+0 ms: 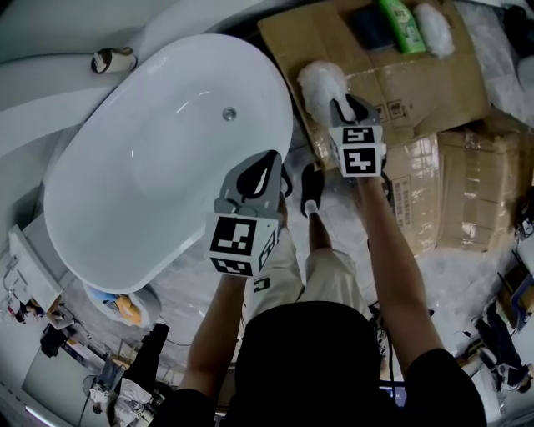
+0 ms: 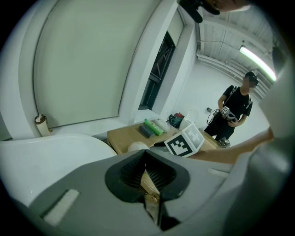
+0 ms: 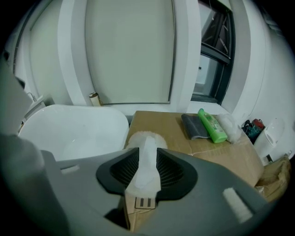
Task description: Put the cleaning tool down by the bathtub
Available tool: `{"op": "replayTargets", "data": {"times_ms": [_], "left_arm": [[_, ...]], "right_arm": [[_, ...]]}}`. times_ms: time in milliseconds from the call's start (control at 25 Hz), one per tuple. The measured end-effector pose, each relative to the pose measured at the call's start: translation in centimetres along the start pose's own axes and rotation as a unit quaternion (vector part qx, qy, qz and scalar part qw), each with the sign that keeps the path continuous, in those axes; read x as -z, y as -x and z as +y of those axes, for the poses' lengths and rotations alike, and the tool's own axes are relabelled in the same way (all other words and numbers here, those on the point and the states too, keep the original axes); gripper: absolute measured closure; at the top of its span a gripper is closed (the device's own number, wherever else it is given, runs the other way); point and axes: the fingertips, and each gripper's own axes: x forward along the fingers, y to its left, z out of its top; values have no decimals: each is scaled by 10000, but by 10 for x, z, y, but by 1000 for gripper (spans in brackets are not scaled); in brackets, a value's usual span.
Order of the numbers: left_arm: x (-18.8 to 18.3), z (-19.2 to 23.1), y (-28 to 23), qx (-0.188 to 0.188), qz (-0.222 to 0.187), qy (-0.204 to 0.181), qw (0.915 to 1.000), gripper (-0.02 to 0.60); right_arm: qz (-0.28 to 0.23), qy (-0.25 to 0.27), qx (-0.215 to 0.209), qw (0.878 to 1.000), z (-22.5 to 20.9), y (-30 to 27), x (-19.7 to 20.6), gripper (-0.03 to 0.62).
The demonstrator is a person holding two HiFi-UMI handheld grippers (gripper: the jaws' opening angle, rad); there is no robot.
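The cleaning tool is a white brush with a fluffy head [image 1: 320,82] and a flat white handle [image 3: 145,162]. My right gripper [image 1: 354,109] is shut on that handle. It holds the head just above the brown cardboard [image 1: 417,83], right beside the white bathtub [image 1: 158,158]. In the right gripper view the fluffy head [image 3: 138,138] sticks out past the jaws, near the cardboard's left edge. My left gripper [image 1: 259,178] hangs over the tub's right rim, jaws together with nothing between them. In the left gripper view the left gripper [image 2: 147,174] looks towards the tub and cardboard.
On the cardboard's far end lie a green bottle [image 1: 402,23], a dark cloth [image 1: 372,27] and a white fluffy bundle [image 1: 435,29]. A drain [image 1: 229,113] marks the tub floor. A small roll [image 1: 113,60] sits on the ledge behind. Another person [image 2: 235,113] stands far off.
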Motion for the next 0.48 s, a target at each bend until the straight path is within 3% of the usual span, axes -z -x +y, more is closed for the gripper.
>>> {"op": "replayTargets", "data": {"times_ms": [480], "left_arm": [[5, -33, 50, -374, -306, 47, 9988, 581]], "right_arm": [[-211, 300, -157, 9992, 9, 65, 10, 494]]}}
